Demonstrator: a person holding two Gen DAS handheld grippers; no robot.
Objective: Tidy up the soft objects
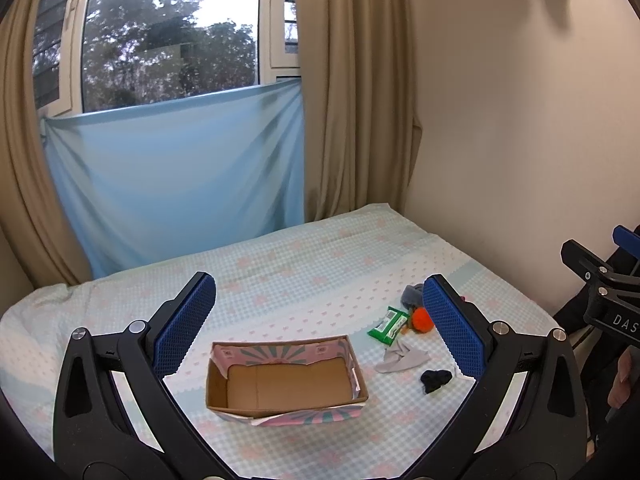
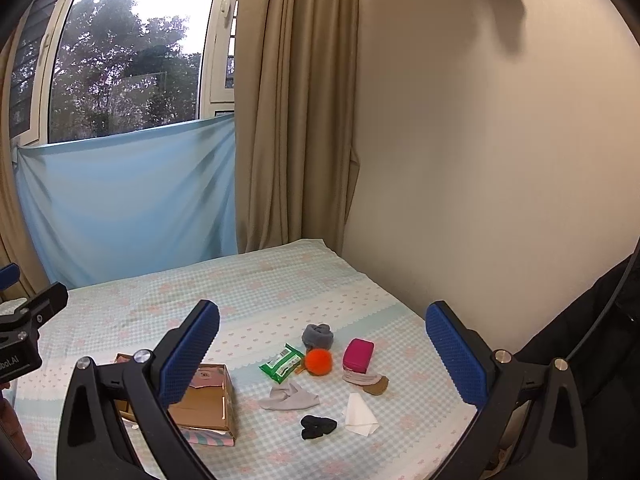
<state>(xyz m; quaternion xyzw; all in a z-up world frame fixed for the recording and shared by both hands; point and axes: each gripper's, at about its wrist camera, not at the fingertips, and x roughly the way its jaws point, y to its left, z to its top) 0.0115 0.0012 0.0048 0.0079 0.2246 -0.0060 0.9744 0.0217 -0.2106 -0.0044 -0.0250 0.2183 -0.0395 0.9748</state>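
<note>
An open cardboard box (image 1: pixel 286 380) lies on the bed, empty inside; it also shows in the right wrist view (image 2: pixel 208 404). To its right lie soft items: a green packet (image 2: pixel 281 363), an orange pom-pom (image 2: pixel 319 361), a rolled grey sock (image 2: pixel 318 335), a magenta pouch (image 2: pixel 358 355), a beige sock (image 2: pixel 366 382), a light grey sock (image 2: pixel 289 398), a black sock (image 2: pixel 318 427) and a white cloth (image 2: pixel 360 416). My left gripper (image 1: pixel 320 328) is open above the box. My right gripper (image 2: pixel 322 356) is open above the items. Both are empty.
The bed (image 1: pixel 280 264) has a checked sheet. A wall (image 2: pixel 480 160) runs along its right side. A blue cloth (image 1: pixel 176 176) and beige curtains (image 1: pixel 356 100) hang by the window behind. The right gripper's body (image 1: pixel 604 288) shows at the left view's right edge.
</note>
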